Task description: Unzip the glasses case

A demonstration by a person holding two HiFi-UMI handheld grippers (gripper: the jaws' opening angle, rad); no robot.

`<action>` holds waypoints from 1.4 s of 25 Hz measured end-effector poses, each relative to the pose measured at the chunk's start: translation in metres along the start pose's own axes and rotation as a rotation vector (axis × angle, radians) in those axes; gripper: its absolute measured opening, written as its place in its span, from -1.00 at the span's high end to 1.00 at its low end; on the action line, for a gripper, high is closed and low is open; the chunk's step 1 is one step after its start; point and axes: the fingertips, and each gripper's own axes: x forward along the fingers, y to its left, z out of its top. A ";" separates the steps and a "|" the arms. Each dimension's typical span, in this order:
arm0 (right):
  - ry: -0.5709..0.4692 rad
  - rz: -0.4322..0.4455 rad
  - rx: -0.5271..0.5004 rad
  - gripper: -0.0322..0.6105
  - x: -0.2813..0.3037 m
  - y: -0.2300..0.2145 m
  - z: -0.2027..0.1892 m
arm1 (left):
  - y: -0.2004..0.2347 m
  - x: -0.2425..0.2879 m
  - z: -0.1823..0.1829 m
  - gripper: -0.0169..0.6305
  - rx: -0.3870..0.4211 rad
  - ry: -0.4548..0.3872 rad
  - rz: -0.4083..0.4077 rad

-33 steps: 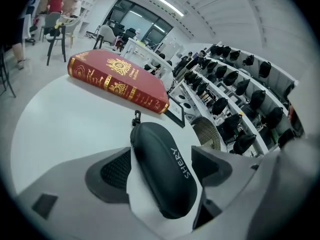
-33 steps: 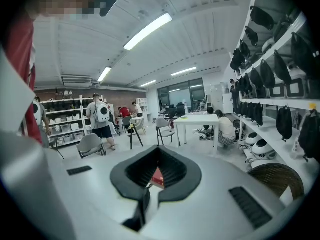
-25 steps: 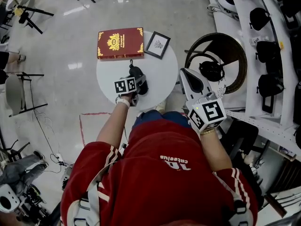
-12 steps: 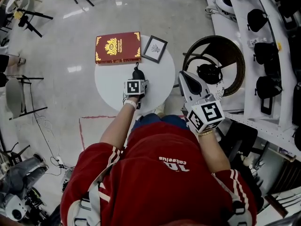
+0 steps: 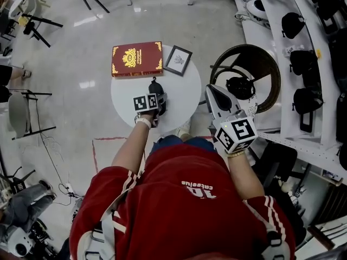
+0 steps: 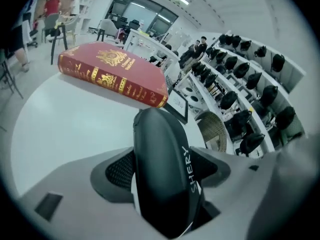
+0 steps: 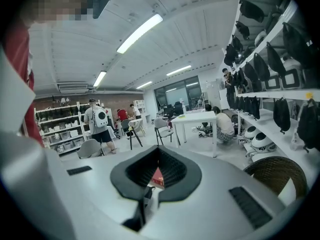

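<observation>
A black glasses case (image 5: 159, 86) lies on the round white table (image 5: 126, 91), near its front edge. My left gripper (image 5: 156, 98) reaches down over the case's near end. In the left gripper view the case (image 6: 157, 139) fills the gap, and both pads of the left gripper (image 6: 165, 176) lie against its sides. These jaws have just been closing on it. My right gripper (image 5: 212, 90) hangs in the air off the table's right edge, away from the case. Its jaws (image 7: 156, 151) are shut and hold nothing. I cannot see the zip.
A red book (image 5: 137, 58) and a small black picture frame (image 5: 178, 60) lie at the table's far side. A dark wicker basket (image 5: 272, 69) stands on the floor at the right, beside white shelves (image 5: 274, 20) of black bags. Chairs (image 5: 21, 110) stand at the left.
The left gripper has shifted slightly over the case's near end and stays there. The right gripper hangs in the same place beside the table.
</observation>
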 end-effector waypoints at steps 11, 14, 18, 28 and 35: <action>-0.056 0.025 -0.007 0.86 -0.006 0.034 0.019 | -0.035 -0.091 0.055 -0.10 -0.164 -0.265 -0.304; -0.077 0.036 -0.020 0.85 -0.013 0.047 0.025 | -0.051 -0.121 0.066 -0.10 -0.157 -0.327 -0.376; -0.101 0.043 -0.035 0.85 -0.024 0.062 0.030 | -0.070 -0.159 0.078 -0.10 -0.147 -0.413 -0.434; -0.186 0.043 -0.071 0.85 -0.057 0.100 0.050 | -0.120 -0.270 0.094 -0.10 -0.117 -0.572 -0.573; -0.251 0.045 -0.124 0.85 -0.075 0.129 0.069 | -0.148 -0.347 0.101 -0.10 -0.065 -0.666 -0.659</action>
